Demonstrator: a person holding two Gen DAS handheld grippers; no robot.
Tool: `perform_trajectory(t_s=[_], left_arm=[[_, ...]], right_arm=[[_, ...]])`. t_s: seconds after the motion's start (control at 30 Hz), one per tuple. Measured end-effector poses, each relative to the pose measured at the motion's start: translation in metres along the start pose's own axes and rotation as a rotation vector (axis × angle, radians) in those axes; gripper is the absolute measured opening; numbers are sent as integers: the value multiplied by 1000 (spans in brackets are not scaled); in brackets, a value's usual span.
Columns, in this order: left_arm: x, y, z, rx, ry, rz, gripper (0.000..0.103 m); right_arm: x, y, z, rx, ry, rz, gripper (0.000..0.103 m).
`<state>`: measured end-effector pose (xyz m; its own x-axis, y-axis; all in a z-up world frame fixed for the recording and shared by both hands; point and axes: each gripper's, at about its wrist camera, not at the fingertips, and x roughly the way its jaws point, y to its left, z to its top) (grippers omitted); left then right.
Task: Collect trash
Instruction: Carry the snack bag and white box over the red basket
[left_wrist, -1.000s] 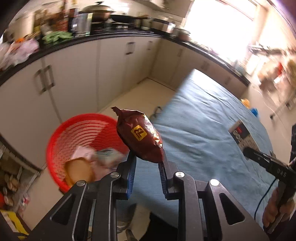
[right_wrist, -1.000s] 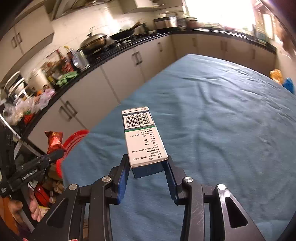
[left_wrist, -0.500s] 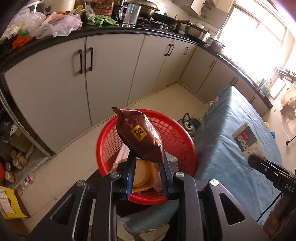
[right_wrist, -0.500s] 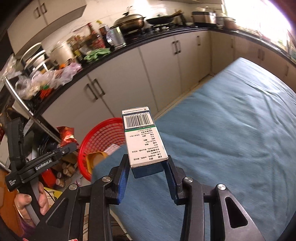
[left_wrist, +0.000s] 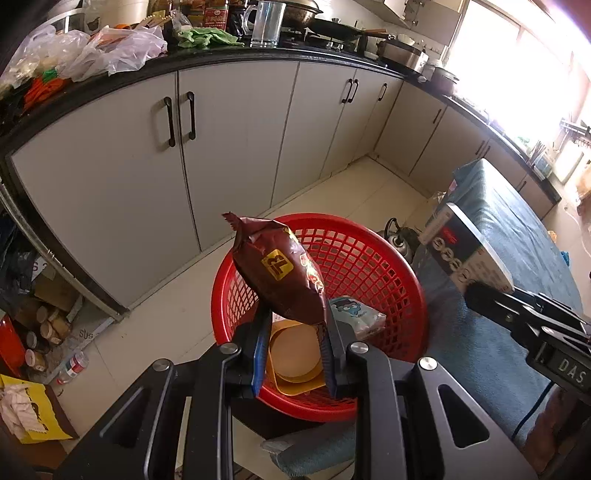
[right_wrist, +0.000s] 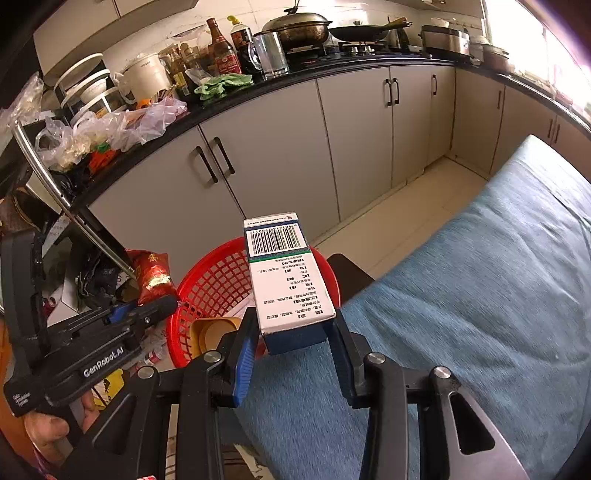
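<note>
My left gripper (left_wrist: 295, 343) is shut on a dark red snack wrapper (left_wrist: 280, 273) and holds it above the red mesh basket (left_wrist: 373, 266). The basket holds a yellow dish (left_wrist: 295, 354) and a pale blue packet (left_wrist: 354, 314). My right gripper (right_wrist: 295, 332) is shut on a white carton with a barcode (right_wrist: 284, 269), over the edge of the blue-covered table (right_wrist: 461, 295) beside the basket (right_wrist: 210, 288). The right wrist view shows the left gripper (right_wrist: 147, 306) with the wrapper (right_wrist: 153, 275) at the basket's left rim. The left wrist view shows the carton (left_wrist: 465, 251) at right.
Grey kitchen cabinets (left_wrist: 229, 147) under a black counter crowded with bags, bottles and pots stand behind the basket. A kettle (left_wrist: 400, 236) sits on the floor past the basket. Boxes, jars and a yellow bag (left_wrist: 33, 413) clutter the floor at left.
Both grippers have moved closer to the basket with their loads. The wrapper now hangs over the basket's inside, and the carton has come to the table edge beside it.
</note>
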<state>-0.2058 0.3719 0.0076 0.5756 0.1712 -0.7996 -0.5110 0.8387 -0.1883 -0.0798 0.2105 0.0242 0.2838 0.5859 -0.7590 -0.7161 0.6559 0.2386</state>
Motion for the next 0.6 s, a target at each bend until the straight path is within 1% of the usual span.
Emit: perform_trajectory(t_s=[0.4, 0.6], left_arm=[[17, -3, 5, 7, 29, 12, 23], [23, -5, 8, 6, 41, 13, 23]], right_arm=[[22, -12, 14, 36, -9, 26, 41], [28, -11, 19, 41, -11, 36, 41]])
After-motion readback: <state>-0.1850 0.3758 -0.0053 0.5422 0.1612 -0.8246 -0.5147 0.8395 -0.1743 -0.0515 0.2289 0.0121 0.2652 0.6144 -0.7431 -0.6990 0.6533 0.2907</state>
